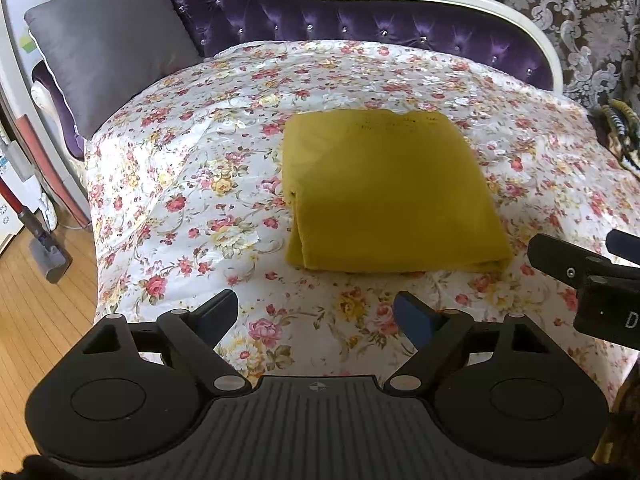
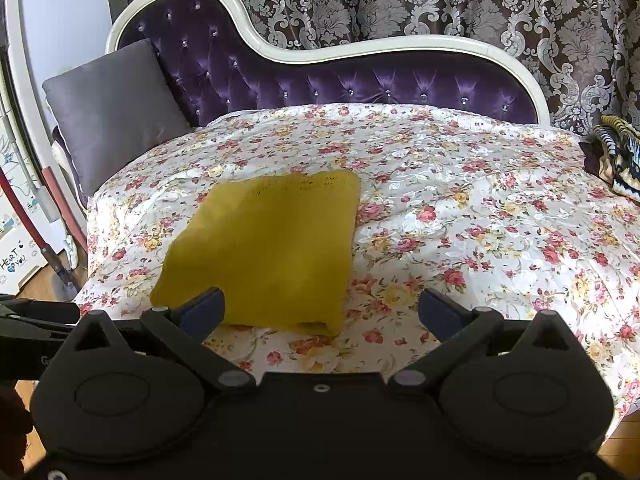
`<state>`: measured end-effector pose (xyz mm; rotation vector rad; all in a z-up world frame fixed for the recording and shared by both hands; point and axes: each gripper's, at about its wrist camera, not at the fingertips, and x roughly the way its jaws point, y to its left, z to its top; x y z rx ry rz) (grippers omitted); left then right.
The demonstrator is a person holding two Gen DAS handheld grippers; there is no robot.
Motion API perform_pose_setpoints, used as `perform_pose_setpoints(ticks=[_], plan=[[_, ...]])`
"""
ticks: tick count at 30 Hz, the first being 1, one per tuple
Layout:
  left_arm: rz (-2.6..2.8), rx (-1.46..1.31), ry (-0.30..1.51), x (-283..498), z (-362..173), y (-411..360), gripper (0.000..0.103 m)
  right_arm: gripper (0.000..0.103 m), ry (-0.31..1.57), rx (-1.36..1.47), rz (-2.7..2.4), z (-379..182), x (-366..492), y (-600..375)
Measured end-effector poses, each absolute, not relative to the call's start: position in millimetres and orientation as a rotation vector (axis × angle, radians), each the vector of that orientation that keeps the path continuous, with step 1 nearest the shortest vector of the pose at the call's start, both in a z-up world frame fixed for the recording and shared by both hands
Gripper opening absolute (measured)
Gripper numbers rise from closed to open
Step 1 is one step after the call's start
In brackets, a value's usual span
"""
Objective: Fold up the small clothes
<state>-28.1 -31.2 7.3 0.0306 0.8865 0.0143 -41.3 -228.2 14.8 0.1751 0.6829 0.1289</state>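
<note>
We see folded yellow garment point(image 1: 390, 196) flat on floral cover point(image 1: 168, 184); left gripper point(image 1: 316, 318), right gripper point(image 2: 322, 310) both spread wide, empty.

- The patterned dark cloth point(image 2: 618, 160) at the right edge of the floral cover point(image 2: 480, 208) is cut off by the frame in both views; what kind of item it is cannot be told.
- The folded yellow garment point(image 1: 384, 196) hides its inner layers; the kind of garment cannot be told.
- In the right wrist view, the right gripper's left finger point(image 2: 202, 308) covers the garment's near left corner.
- The right gripper point(image 1: 576, 276) shows only partly at the left wrist view's right edge; its lettering is cut off.
- The vacuum cleaner point(image 1: 44, 240) by the chaise's left end loses its upper shaft at the frame edge.
- The grey cushion point(image 1: 108, 40) hides the chaise's left armrest.
</note>
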Motion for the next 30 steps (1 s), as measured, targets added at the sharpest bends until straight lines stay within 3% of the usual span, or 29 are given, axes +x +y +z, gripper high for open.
perform_pose_setpoints(ticks=[30], plan=[[0.008, 0.051, 0.892, -24.5, 3.4, -35.0, 0.085, 0.102, 0.698, 0.175, 0.148, 10.7, -35.4, -226.8]])
